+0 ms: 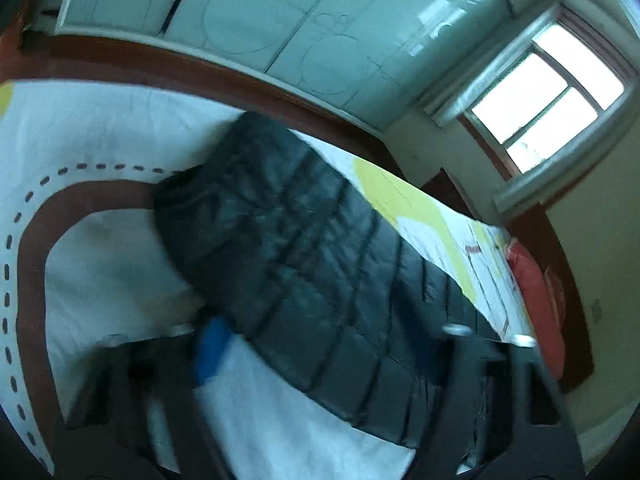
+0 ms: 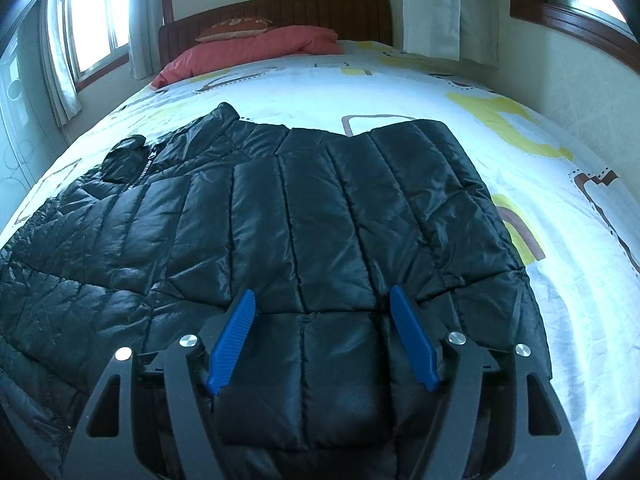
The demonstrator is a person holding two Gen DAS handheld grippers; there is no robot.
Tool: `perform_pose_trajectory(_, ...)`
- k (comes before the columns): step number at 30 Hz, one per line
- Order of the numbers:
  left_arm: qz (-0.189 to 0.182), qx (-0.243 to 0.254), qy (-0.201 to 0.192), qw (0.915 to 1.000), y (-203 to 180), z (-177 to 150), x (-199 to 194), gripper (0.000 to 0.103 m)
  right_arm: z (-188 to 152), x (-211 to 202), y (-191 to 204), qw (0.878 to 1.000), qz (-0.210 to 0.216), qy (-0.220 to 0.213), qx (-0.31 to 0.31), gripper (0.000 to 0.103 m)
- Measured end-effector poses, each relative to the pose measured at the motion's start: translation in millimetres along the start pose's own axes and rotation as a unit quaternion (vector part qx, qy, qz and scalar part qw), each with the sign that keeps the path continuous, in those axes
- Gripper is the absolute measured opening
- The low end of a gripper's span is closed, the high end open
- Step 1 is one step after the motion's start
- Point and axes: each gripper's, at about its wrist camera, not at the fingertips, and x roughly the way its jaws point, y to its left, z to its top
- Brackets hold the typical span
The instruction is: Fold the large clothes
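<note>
Right tool spread wide, blue pads either side of a quilted panel of the black puffer jacket but not pinching it; left tool too blurred to call spread or pinching, though nothing looks caught in it. Jacket lying flat across the patterned bed, already doubled over itself by the look of it, collar and zip off to the left, red pillow up by the headboard. Probably mid-fold, so next up: getting a real pinch on an edge with both tools and bringing it across without the slippery shell sliding loose.
</note>
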Motion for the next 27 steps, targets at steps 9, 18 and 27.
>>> perform_pose_trajectory(9, -0.008, 0.059, -0.027, 0.9978, -33, 2, -17, 0.007, 0, 0, 0, 1.0, -0.002, -0.003, 0.0, 0.07)
perform_pose_trajectory(18, -0.147, 0.253, -0.001, 0.9561, -194, -97, -52, 0.006, 0, 0, 0, 1.0, -0.001, -0.003, 0.0, 0.07)
perform_pose_trajectory(27, -0.232, 0.391, 0.09, 0.886, -311, -256, -68, 0.006, -1, 0, 0, 1.0, -0.001, -0.004, 0.0, 0.07)
